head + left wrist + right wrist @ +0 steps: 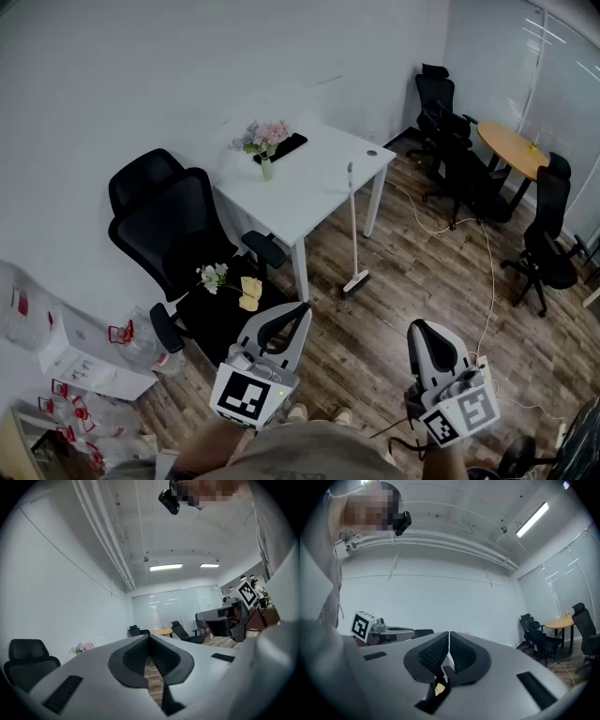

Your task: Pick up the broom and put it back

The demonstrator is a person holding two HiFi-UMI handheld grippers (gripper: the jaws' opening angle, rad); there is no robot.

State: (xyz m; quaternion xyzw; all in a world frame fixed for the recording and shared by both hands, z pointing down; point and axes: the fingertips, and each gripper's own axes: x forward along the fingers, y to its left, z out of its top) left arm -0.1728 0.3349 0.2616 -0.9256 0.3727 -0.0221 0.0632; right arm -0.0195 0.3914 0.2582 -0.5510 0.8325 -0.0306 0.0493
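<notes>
Right claw (419, 328) shut — broom (353, 225) against white table (314, 178).

A white table (323, 183) stands against the wall. It carries a vase of pink flowers (266, 141) with a flat dark item (284, 146) just beside it. A black office chair (178, 225) sits at the table's left, with white flowers (215, 276) and something yellow (250, 292) on its seat. Farther off, black chairs (548, 234) ring a round wooden table (511, 150). A cable (489, 272) trails over the wood floor (412, 291). Clear jugs (141, 342) sit at the lower left.
</notes>
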